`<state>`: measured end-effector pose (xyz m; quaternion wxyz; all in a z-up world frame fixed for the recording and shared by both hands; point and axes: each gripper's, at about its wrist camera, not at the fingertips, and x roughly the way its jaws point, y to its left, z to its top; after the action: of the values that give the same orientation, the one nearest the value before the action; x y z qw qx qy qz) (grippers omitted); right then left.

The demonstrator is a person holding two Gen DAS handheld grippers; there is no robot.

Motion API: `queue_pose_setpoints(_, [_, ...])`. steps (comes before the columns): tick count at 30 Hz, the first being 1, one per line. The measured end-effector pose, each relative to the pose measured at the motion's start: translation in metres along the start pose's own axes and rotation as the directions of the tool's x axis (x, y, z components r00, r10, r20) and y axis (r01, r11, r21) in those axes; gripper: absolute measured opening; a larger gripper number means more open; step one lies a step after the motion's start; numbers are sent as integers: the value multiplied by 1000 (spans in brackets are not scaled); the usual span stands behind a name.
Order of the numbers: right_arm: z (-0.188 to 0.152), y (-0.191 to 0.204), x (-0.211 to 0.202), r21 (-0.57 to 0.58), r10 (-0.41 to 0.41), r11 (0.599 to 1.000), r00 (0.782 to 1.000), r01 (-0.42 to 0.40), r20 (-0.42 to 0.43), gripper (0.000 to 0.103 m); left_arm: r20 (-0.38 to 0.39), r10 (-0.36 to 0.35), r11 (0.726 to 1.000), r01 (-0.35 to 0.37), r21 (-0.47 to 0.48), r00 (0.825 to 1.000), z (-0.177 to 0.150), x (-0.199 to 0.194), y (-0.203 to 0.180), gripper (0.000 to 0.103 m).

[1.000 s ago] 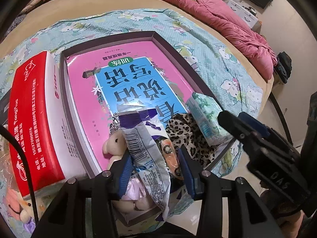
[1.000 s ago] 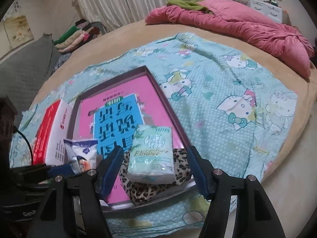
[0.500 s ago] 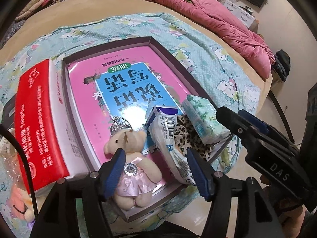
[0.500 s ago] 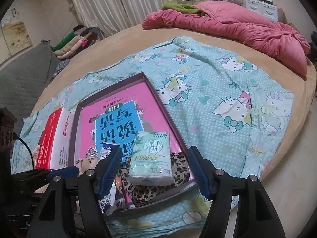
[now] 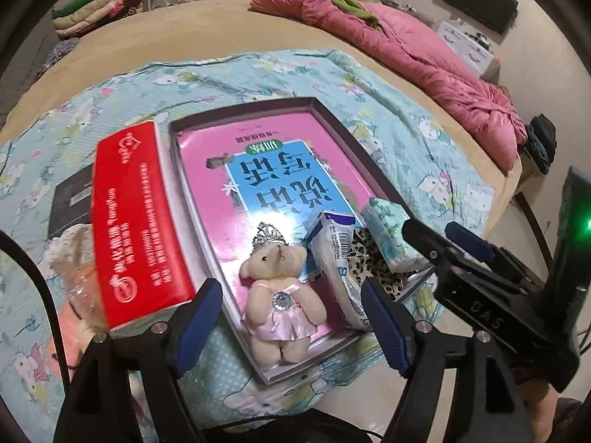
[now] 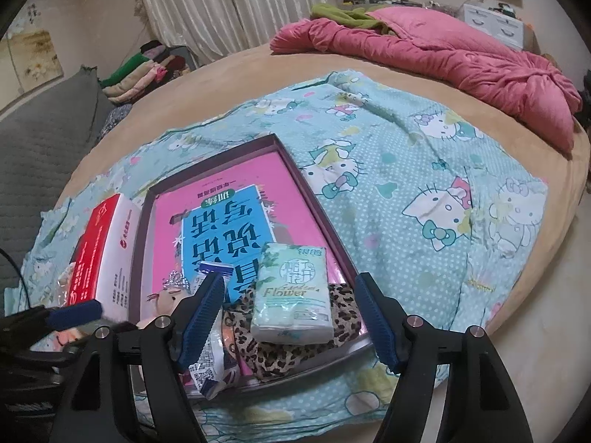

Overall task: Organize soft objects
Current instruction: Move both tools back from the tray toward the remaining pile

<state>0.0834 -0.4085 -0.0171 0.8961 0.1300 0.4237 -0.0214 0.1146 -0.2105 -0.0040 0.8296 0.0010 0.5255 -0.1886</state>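
A shallow dark tray [image 5: 334, 120] lined with a pink and blue book lies on the bed. In its near end lie a small teddy bear in a pink dress [image 5: 282, 288], a white and blue packet [image 5: 340, 254], a leopard-print cloth [image 5: 373, 254] and a green tissue pack [image 5: 388, 232]. My left gripper [image 5: 291, 321] is open and empty, just above the bear. My right gripper [image 6: 291, 317] is open and empty, with the tissue pack [image 6: 291, 295] on the cloth [image 6: 280, 350] between its fingers. The packet [image 6: 210, 336] and bear [image 6: 166, 299] show at its left.
A red and white box [image 5: 136, 221] stands left of the tray, with a plush toy in plastic [image 5: 74, 295] beside it and a dark flat item [image 5: 70, 199] behind. A Hello Kitty sheet [image 6: 424, 192] covers the bed. A pink quilt [image 6: 443, 55] lies at the back.
My left gripper opened and let go of the packet, which now lies in the tray beside the bear. Both grippers drew back and up from the tray.
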Motion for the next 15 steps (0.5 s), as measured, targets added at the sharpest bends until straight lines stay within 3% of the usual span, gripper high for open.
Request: queue_pose_setpoints(15, [4, 29, -15, -72, 12, 997, 999, -10, 32, 79, 61, 57, 998, -54, -44, 997, -4, -33, 22, 86])
